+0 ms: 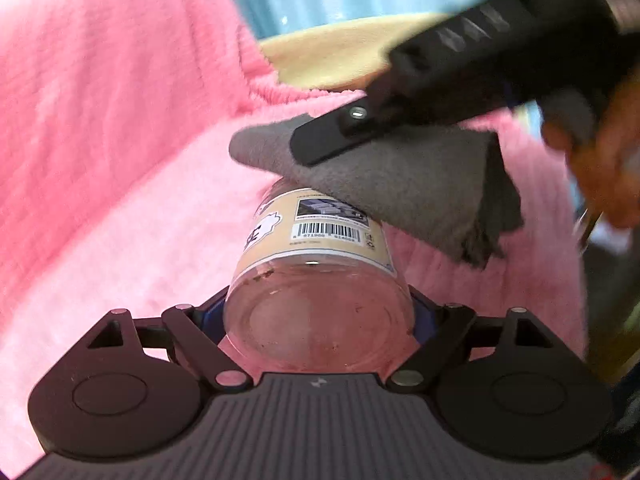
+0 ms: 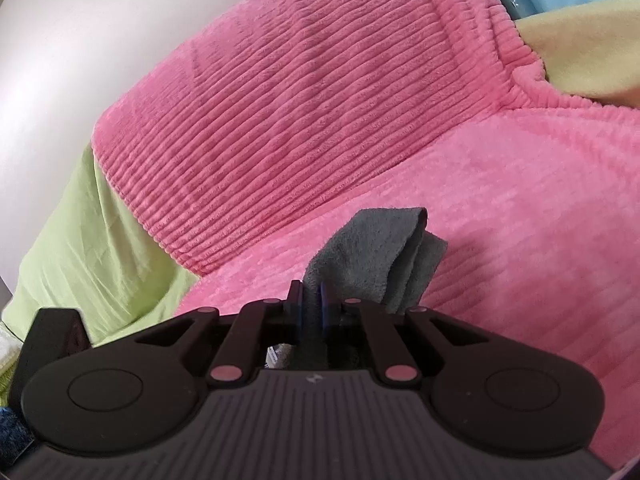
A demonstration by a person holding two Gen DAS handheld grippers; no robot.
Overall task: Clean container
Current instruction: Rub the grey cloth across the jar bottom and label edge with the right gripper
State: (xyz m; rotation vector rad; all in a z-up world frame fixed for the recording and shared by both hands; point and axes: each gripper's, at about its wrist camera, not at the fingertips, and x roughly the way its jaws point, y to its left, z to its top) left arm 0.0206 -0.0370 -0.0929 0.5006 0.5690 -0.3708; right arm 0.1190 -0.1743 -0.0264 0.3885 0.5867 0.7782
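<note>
Wiping jar (image 1: 320, 264) clamped in left hand-held gripper (image 1: 320, 320); right hand-held gripper (image 2: 312, 308) pinching grey cloth (image 2: 376, 252). Next: rotate jar, rub unwiped side.

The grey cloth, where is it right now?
In the left wrist view the grey cloth is pinched by the right gripper and lies on the upper side of the jar, which the left gripper holds over the pink blanket.
</note>
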